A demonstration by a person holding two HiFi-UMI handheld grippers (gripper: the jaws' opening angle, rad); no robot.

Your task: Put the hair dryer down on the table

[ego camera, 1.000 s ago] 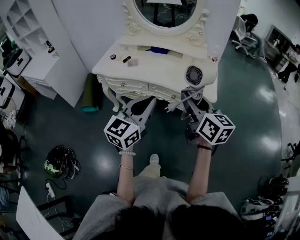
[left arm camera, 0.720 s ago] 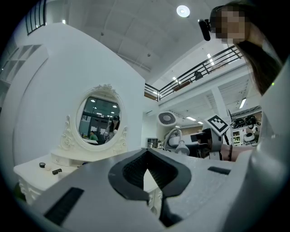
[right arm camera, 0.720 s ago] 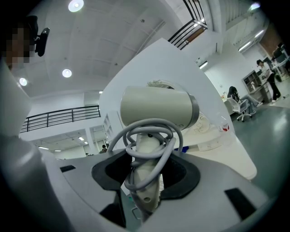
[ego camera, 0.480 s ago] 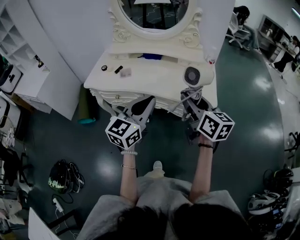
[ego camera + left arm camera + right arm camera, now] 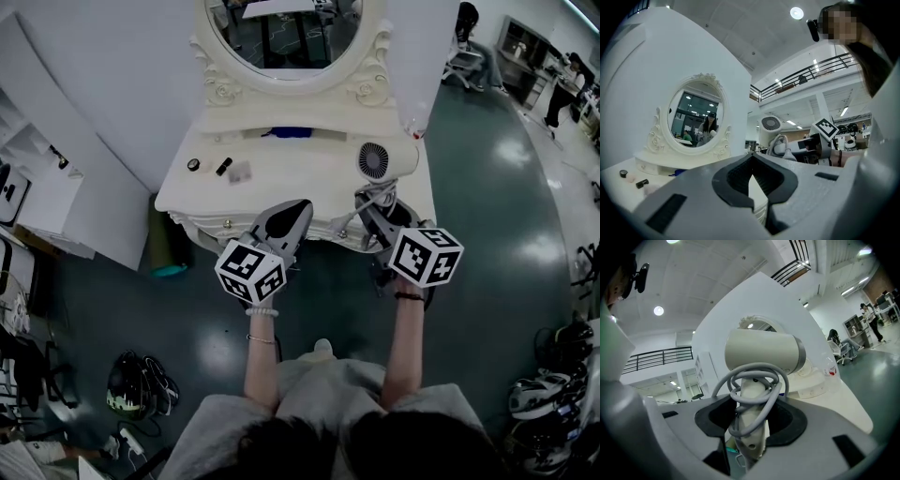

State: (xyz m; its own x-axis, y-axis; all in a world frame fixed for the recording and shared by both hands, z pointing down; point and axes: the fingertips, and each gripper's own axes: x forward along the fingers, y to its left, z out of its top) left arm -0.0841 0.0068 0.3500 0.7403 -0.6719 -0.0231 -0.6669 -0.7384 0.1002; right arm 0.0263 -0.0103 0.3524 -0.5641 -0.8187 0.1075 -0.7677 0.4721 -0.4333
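A white hair dryer (image 5: pixel 373 161) with a round grille and a grey cord coiled round its handle stands upright in my right gripper (image 5: pixel 376 202), which is shut on the handle. In the right gripper view the dryer (image 5: pixel 761 352) rises straight up between the dark pads (image 5: pixel 787 420). Its head hangs over the right front part of the white dressing table (image 5: pixel 281 183). Whether it touches the top I cannot tell. My left gripper (image 5: pixel 298 208) is shut and holds nothing, with its tip over the table's front edge. From the left gripper view the dryer (image 5: pixel 771 124) shows at the right.
An oval mirror (image 5: pixel 281 37) stands at the table's back. Small dark items (image 5: pixel 193 164) (image 5: pixel 224 166) lie at the left, a blue thing (image 5: pixel 286 132) on the back ledge, a clear bottle (image 5: pixel 419 122) at the right corner. A green bin (image 5: pixel 166 239) stands beside the table.
Both grippers have moved forward toward the dressing table. The dryer's head has come further in over the tabletop. The left gripper's tip has reached the front edge.
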